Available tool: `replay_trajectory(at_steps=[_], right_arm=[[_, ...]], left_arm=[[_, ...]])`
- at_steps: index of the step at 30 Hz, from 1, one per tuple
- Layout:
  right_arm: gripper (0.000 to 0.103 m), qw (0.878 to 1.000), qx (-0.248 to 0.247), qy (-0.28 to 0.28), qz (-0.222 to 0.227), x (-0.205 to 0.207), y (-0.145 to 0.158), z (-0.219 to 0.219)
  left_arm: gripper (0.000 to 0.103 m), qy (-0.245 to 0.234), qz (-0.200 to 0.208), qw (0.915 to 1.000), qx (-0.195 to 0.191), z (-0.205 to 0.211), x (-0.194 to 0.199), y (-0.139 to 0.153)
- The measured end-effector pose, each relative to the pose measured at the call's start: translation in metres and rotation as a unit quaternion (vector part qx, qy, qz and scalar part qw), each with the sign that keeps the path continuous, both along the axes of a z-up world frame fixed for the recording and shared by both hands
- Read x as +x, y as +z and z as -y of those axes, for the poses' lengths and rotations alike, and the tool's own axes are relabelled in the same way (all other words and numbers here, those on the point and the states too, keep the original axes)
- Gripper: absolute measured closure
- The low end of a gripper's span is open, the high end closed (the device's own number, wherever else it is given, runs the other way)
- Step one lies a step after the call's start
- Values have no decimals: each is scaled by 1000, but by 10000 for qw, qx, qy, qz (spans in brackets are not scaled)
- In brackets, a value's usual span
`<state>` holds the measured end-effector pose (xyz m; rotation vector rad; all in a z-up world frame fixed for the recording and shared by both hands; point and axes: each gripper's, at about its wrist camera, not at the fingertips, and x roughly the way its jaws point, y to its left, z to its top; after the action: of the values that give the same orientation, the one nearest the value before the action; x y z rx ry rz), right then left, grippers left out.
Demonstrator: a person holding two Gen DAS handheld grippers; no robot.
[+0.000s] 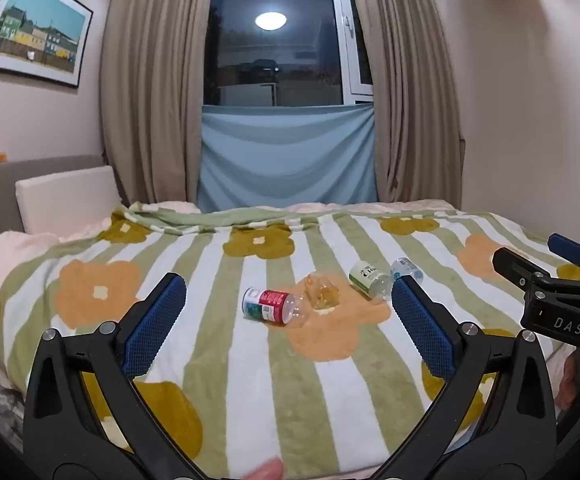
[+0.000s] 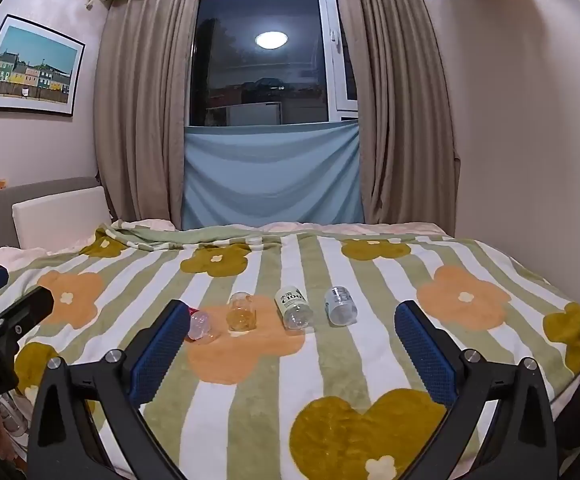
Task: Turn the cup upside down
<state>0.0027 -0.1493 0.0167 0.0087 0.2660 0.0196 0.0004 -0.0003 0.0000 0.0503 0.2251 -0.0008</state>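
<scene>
Several small clear plastic cups lie on their sides in a row on the flower-patterned blanket (image 1: 226,360). From left to right they are a red-labelled cup (image 1: 274,306), an amber-tinted cup (image 1: 322,294), a green-and-white-labelled cup (image 1: 370,278) and a pale blue-labelled cup (image 1: 408,268). My left gripper (image 1: 288,284) hangs open short of them, holding nothing. My right gripper (image 2: 290,307) is also open and empty. In its view the red cup (image 2: 202,326) is partly hidden behind the left finger. The amber cup (image 2: 242,312), green-and-white cup (image 2: 294,308) and blue cup (image 2: 341,306) show fully.
The bed fills the lower half of both views, with a white pillow (image 1: 66,196) and a grey headboard at the left. Curtains (image 1: 150,100) and a window stand behind it, and a wall runs close along the right. Each gripper shows at the edge of the other's view.
</scene>
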Motion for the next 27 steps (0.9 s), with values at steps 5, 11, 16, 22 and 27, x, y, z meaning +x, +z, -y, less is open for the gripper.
replay_trajectory(at_steps=[5, 11, 16, 22, 27], right_arm=[[1, 10000, 31, 37, -42, 1, 1, 0], [1, 9999, 129, 2, 46, -4, -1, 9], [1, 9999, 100, 15, 41, -3, -2, 8], [1, 10000, 31, 23, 57, -2, 7, 9], [1, 9999, -42, 90, 77, -3, 7, 2]], left_arm=[[0, 3, 175, 9998, 119, 7, -8, 7], [0, 17, 196, 9998, 40, 13, -10, 3], [0, 24, 198, 9998, -27, 9, -11, 6], [0, 44, 170, 9998, -45, 5, -9, 4], [0, 52, 164, 9998, -45, 4, -8, 5]])
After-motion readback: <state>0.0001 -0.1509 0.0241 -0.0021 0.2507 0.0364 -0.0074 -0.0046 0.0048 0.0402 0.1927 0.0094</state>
